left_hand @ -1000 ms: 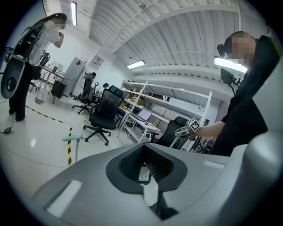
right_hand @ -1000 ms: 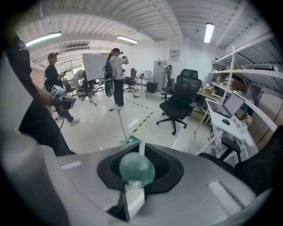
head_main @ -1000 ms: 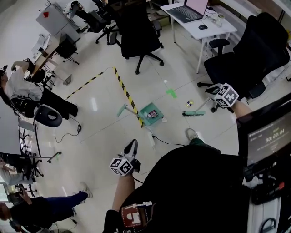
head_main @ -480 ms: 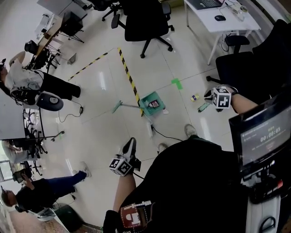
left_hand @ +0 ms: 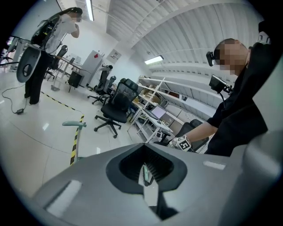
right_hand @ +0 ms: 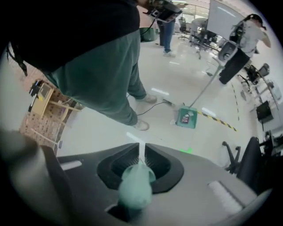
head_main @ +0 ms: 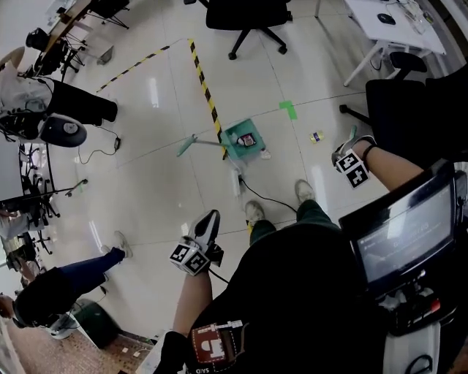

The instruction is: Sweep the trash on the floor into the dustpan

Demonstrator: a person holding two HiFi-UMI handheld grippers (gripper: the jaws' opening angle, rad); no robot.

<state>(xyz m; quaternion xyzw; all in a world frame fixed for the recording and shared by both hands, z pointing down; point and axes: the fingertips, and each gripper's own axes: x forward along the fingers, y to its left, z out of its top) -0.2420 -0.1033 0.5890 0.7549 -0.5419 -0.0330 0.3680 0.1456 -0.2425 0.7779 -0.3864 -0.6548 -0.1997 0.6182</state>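
A green dustpan (head_main: 243, 139) stands on the floor with trash in it, its long handle (head_main: 197, 142) reaching left; in the right gripper view the dustpan (right_hand: 187, 118) lies far ahead. A small piece of trash (head_main: 316, 136) lies right of it. My right gripper (head_main: 351, 162) is shut on the broom's teal handle end (right_hand: 135, 187), and its pale stick runs out between the jaws. A teal bit of the broom (head_main: 353, 134) shows above that gripper. My left gripper (head_main: 207, 226) hangs low near my body, jaws together, nothing held. The left gripper view shows the dustpan handle (left_hand: 75, 125).
Yellow-black floor tape (head_main: 205, 88) runs to the dustpan. A green tape mark (head_main: 287, 109) and a black cable (head_main: 272, 202) lie nearby. My shoes (head_main: 254, 212) stand below the dustpan. Black office chairs (head_main: 248, 14), a white desk (head_main: 398, 29) and people at left surround the spot.
The view has shifted down the floor, so the dustpan sits higher and nearer the middle. My right gripper with the broom has come lower, closer to my body. The left gripper barely moved.
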